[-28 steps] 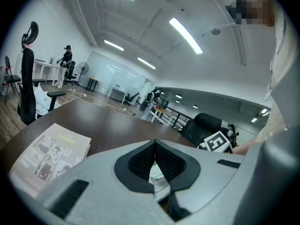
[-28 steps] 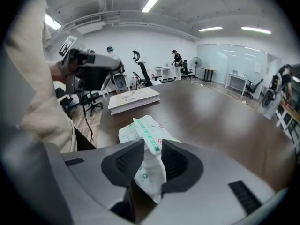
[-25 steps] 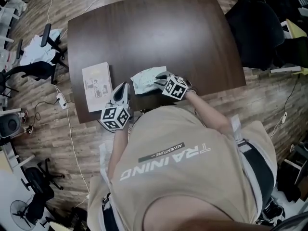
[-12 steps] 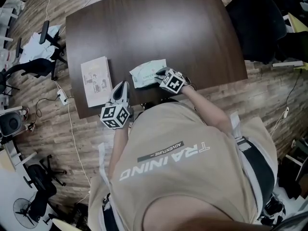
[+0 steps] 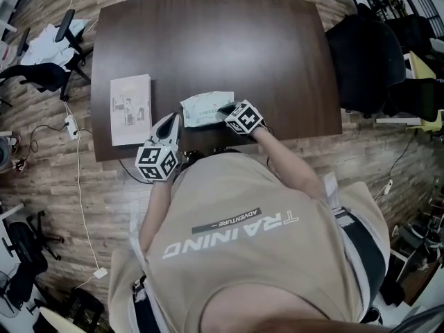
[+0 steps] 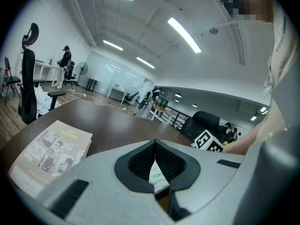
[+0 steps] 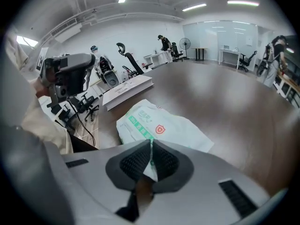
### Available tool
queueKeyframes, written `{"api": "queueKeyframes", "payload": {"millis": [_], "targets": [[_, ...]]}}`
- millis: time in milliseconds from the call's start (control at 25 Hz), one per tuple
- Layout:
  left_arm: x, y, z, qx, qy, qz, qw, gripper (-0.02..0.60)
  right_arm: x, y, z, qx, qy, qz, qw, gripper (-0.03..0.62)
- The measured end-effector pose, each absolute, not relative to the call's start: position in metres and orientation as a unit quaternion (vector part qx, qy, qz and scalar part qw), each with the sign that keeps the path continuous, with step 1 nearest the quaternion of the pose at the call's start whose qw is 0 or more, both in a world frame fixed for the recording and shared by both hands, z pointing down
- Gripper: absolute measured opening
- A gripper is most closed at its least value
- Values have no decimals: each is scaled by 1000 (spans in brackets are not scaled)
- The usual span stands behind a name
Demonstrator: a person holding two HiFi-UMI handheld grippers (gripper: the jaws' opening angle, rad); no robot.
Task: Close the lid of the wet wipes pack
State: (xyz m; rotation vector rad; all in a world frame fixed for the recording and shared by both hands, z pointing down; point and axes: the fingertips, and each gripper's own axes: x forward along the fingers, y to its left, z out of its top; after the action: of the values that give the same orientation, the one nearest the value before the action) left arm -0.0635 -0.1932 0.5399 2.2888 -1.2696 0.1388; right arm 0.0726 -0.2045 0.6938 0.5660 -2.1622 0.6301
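Stands at the near edge of a dark wooden tabletop (image 5: 208, 40), a tool in each hand. Has the wet wipes pack (image 5: 203, 107) lying flat near that edge, white with green print, to the right of a booklet (image 5: 130, 109) and apart from it. Holds the right tool (image 5: 223, 109) at the pack's right end, tips over the wrapper. Shows, in the right gripper view, jaws clenched together at the tips with only a narrow slit lower down, the pack spread just ahead and white wrapper visible through the slit. Cannot tell whether any wrapper is pinched there. Holds the left tool (image 5: 171, 118) between booklet and pack, close to the pack's left end, pointed across the tabletop. Shows the same clenched jaws in the left gripper view, a strip of green-printed label peeping through the slit and the booklet off to the left. Cannot make out the pack's lid in any view.
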Motion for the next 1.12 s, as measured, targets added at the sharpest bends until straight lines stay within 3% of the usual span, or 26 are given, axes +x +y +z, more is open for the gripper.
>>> {"api": "queueKeyframes", "payload": {"millis": [520, 920, 1120], "targets": [[-55, -179, 576, 844, -449, 57, 288, 5, 70, -212, 677, 263, -854, 233, 383, 15], [-42, -205, 549, 868, -424, 61, 251, 5, 60, -227, 638, 254, -873, 215, 355, 15], [-38, -194, 566, 858, -418, 66, 293, 5, 56, -213, 654, 230, -873, 226, 367, 15]]}}
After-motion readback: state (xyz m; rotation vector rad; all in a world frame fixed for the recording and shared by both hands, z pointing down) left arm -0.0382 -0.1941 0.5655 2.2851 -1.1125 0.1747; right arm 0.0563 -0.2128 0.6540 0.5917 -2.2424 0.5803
